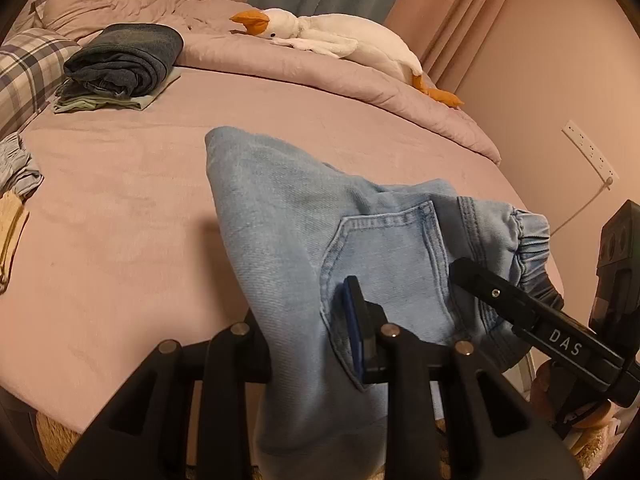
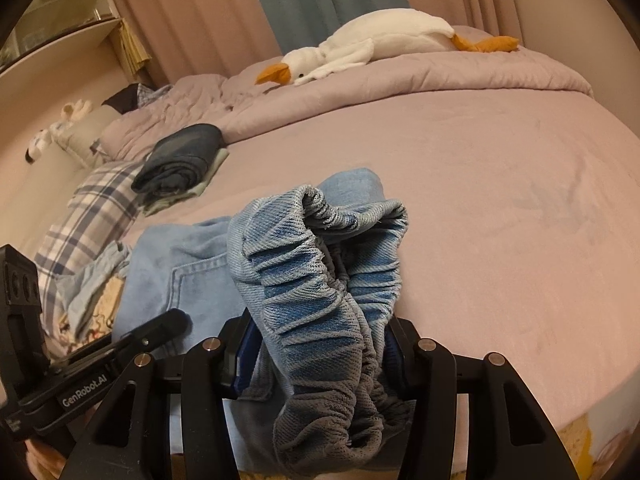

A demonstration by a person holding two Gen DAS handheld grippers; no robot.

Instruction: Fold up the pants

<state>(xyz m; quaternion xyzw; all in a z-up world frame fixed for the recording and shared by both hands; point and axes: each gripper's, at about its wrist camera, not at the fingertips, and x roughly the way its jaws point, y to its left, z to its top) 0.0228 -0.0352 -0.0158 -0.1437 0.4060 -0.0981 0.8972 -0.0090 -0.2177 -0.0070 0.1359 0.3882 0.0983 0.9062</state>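
the left hand-held gripper [image 1: 316,344] stood narrow, clamped on the light blue pants [image 1: 288,216] beside the back pocket [image 1: 384,264]. the right hand-held gripper [image 2: 320,356] stood about half open, its pads pressing the bunched elastic waistband [image 2: 320,276] between them. the pants hung lifted at the near edge of the pink bed [image 1: 120,208], with their far fold resting on the sheet. the denim looked faded and creased.

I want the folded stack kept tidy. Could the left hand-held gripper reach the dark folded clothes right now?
Probably not: the left hand-held gripper is shut on the light jeans, and the dark folded clothes lie apart, farther across the bed.
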